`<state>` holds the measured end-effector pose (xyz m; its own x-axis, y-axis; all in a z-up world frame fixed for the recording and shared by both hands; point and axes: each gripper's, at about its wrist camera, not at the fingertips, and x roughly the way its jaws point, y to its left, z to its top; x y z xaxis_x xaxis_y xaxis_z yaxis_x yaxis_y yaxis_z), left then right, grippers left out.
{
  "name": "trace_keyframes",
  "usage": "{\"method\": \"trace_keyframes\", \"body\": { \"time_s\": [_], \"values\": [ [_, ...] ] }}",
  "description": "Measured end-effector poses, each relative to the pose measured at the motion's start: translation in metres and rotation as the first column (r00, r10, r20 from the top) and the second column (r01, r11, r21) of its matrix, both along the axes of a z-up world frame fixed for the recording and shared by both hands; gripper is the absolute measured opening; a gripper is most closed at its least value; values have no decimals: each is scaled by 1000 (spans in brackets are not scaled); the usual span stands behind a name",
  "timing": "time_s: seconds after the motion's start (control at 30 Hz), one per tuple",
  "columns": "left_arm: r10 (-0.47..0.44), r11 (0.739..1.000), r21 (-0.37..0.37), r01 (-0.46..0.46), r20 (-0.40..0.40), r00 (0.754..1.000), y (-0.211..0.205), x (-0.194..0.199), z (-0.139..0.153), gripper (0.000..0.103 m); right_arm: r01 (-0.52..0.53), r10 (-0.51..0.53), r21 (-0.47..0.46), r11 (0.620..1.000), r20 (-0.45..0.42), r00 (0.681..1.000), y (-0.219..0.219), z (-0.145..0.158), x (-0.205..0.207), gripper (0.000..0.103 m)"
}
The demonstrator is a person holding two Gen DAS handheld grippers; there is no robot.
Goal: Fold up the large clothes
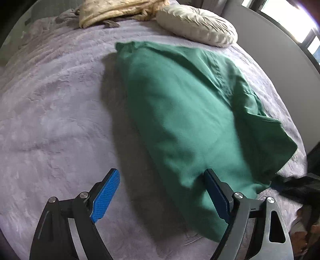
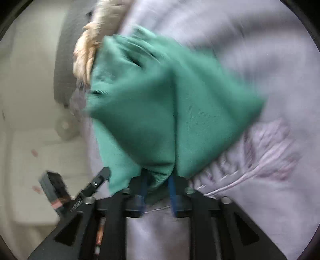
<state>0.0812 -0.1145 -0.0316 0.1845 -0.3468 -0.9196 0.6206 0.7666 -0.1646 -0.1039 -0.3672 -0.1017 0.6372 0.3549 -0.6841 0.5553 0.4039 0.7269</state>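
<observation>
The left tongs [image 1: 162, 192] are seen spread wide, with nothing held between the blue pads [image 1: 105, 197]. The green garment [image 1: 186, 112] is laid out on the lavender bed cover [image 1: 52, 112] ahead of them, stretching away from the right pad toward the far side of the bed; its near edge is passed over by that pad, though contact cannot be told. To the left of the left tongs only bed cover is seen. Beyond the far end of the garment a round cream cushion [image 1: 197, 25] is found, and a crumpled beige blanket [image 1: 118, 11] to the left of it.

The right tongs [image 2: 158, 192] are closed narrowly on a bunched edge of the green garment [image 2: 160, 108], which is gathered between the blue pads [image 2: 171, 192] and fans out ahead of them, lifted above the bed cover [image 2: 260, 66]. This view is blurred. Ahead and to the left of the right tongs the beige blanket [image 2: 88, 52] is glimpsed.
</observation>
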Motion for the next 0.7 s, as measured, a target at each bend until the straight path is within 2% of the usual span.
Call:
{"method": "trace_keyframes", "body": {
  "time_s": [0.03,0.07,0.1,0.17,0.2,0.23,0.27,0.37,0.4,0.47,0.57,0.6,0.67,0.7],
  "values": [
    [21,1000,-2,-21,14,1000,4,4,2,86,-24,25,-74,997,14,1000,0,14,4,72],
    [36,999,-5,-36,21,999,6,8,4,86,-47,52,-129,990,37,998,-1,27,9,78],
    [55,998,-6,-55,25,998,8,13,5,86,-68,78,-163,984,54,995,-3,36,17,79],
    [101,995,-6,-101,36,994,9,28,8,86,-100,108,-231,968,23,994,-8,45,37,79],
    [115,993,-13,-115,45,992,8,34,10,86,-109,114,-240,965,9,993,-11,44,45,69],
    [131,991,-13,-130,63,989,6,39,11,86,-112,114,-232,966,-2,993,-16,41,49,23],
    [143,990,-12,-143,81,986,5,42,12,86,-109,108,-221,969,-19,994,-23,37,51,5],
    [132,991,-34,-130,81,988,-6,43,12,86,-48,67,-278,959,61,996,-24,58,52,5],
    [113,993,-39,-110,75,991,-12,39,9,86,-23,53,-323,946,86,995,-23,70,41,5],
    [65,998,-21,-64,70,995,-27,32,-1,86,26,5,-345,938,89,996,-26,72,19,5],
    [33,999,-26,-31,65,997,-42,24,-15,87,98,-103,-270,958,-5,995,-38,32,-1,5],
    [34,999,-30,-32,50,998,-45,23,-18,87,120,-135,-224,967,-51,990,-43,8,-9,5],
    [37,999,-25,-36,30,999,-47,24,-18,87,150,-163,-137,979,-87,983,-50,-20,-13,4],
    [32,999,-19,-32,31,999,-47,24,-16,87,162,-171,-106,981,-84,982,-51,-24,-17,4]
  ]
}}
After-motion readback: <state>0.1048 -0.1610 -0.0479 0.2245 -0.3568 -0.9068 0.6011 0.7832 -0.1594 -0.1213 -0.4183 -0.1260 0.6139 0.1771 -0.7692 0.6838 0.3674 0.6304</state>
